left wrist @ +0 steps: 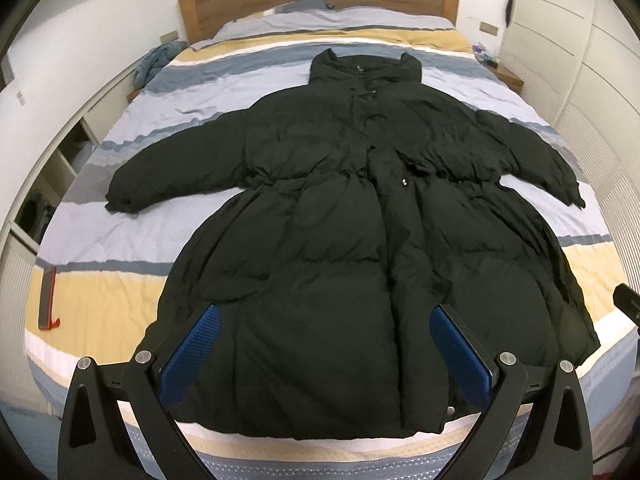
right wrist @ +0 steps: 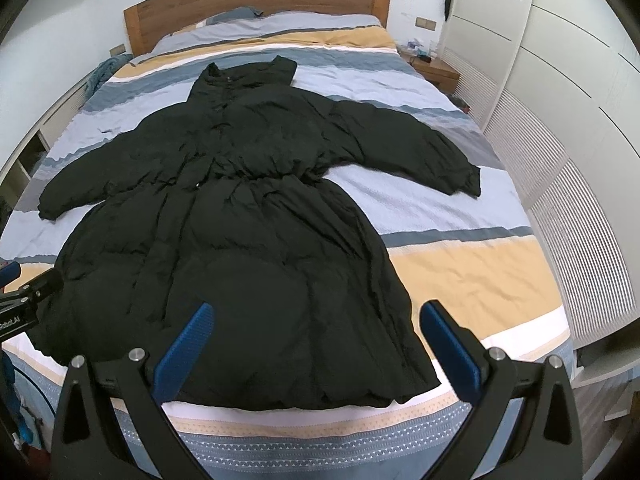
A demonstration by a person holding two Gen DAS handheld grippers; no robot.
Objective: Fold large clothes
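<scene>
A long black puffer coat [left wrist: 340,216] lies flat and face up on the striped bed [left wrist: 100,248], collar toward the headboard, both sleeves spread out, hem at the near edge. My left gripper [left wrist: 325,320] hovers open above the coat's lower hem, blue pads wide apart, nothing held. In the right wrist view the same coat [right wrist: 240,216] fills the left and middle of the bed [right wrist: 460,264]. My right gripper [right wrist: 318,316] is open above the hem's right part. The left gripper [right wrist: 16,288] shows at the left edge of that view; the right gripper's tip [left wrist: 628,304] shows at the left wrist view's right edge.
A red and grey hanger-like object [left wrist: 47,300] lies on the bed's left side. A wooden headboard [left wrist: 320,0] and pillows are at the far end. White wardrobe doors [right wrist: 560,80] and a nightstand [right wrist: 434,68] stand to the right. A blue cloth [left wrist: 156,60] lies far left.
</scene>
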